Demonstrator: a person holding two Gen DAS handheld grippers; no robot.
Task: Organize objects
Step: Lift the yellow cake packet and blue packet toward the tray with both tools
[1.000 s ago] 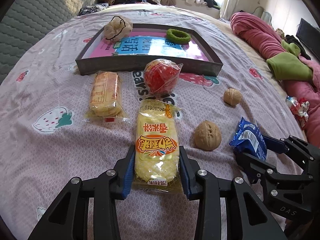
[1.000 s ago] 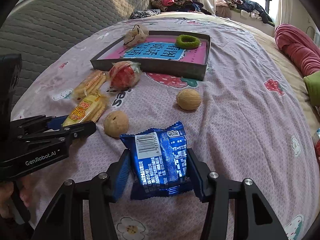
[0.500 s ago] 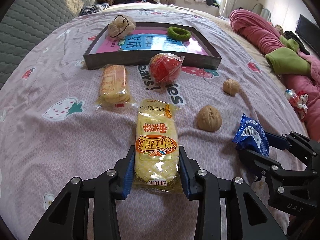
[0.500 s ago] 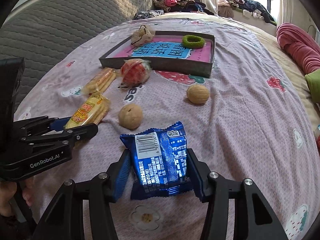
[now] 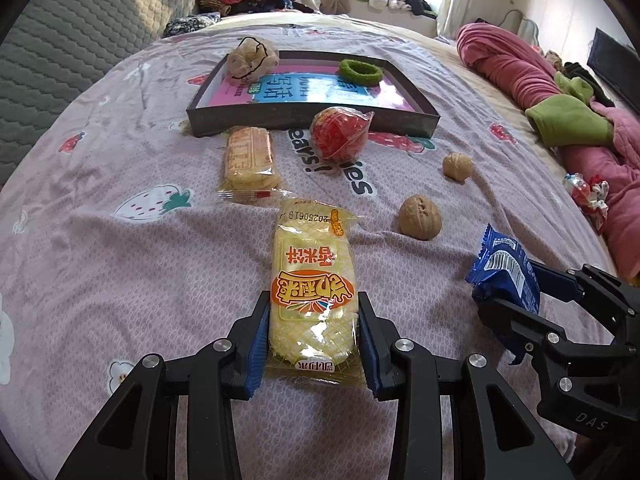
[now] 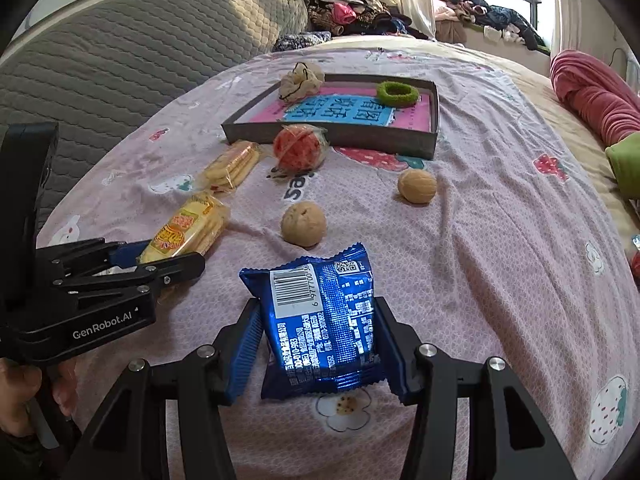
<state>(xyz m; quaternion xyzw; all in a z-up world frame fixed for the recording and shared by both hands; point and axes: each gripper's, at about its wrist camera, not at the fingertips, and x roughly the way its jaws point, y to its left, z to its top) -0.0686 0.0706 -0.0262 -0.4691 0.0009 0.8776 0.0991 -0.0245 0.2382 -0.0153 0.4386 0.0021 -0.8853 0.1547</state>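
Jaws pinching on both sides: left gripper (image 5: 312,344) clamps the near end of the yellow cracker pack (image 5: 312,280), right gripper (image 6: 320,344) clamps the blue snack bag (image 6: 320,320), both above the bed's (image 5: 100,264) near edge. Ahead lie two walnuts (image 6: 304,224), a second cracker pack (image 5: 250,158), a red wrapped ball (image 5: 340,132), then the tray (image 5: 312,122) toward the far edge. Risk: slick wrappers slipping from end-only grips; crackers crushing.
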